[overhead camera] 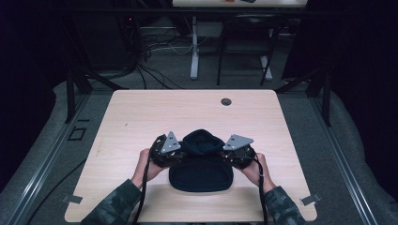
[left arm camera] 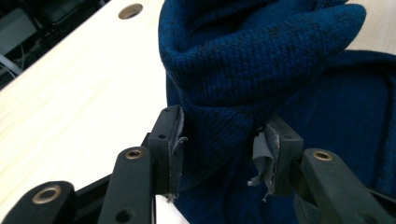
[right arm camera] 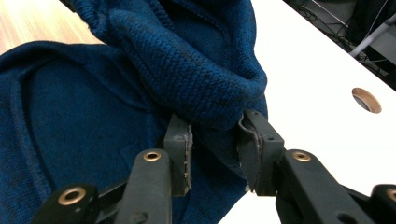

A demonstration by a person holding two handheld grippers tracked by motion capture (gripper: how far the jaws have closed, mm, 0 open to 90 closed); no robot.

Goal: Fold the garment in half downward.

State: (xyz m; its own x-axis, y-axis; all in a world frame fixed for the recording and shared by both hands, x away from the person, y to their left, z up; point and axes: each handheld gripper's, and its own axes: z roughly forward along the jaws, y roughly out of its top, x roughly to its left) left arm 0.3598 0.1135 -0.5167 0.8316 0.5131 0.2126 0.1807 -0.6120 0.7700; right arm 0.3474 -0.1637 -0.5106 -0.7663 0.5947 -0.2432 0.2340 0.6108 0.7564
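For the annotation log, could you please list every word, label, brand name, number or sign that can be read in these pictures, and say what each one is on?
None: no readable text.
The blue knit garment shows no tag or print.
The left gripper and right gripper bear no markings.
The table is plain wood.
Small things on the far table are too small to read.

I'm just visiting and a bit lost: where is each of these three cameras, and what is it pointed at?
High view: above the person's side, looking forward and down on the table; forearms, hands, both grippers show.
Left gripper view: rides the left gripper, looking along its jaws.
Right gripper view: rides the right gripper, likewise.
All three share the blue knit garment and table hole.
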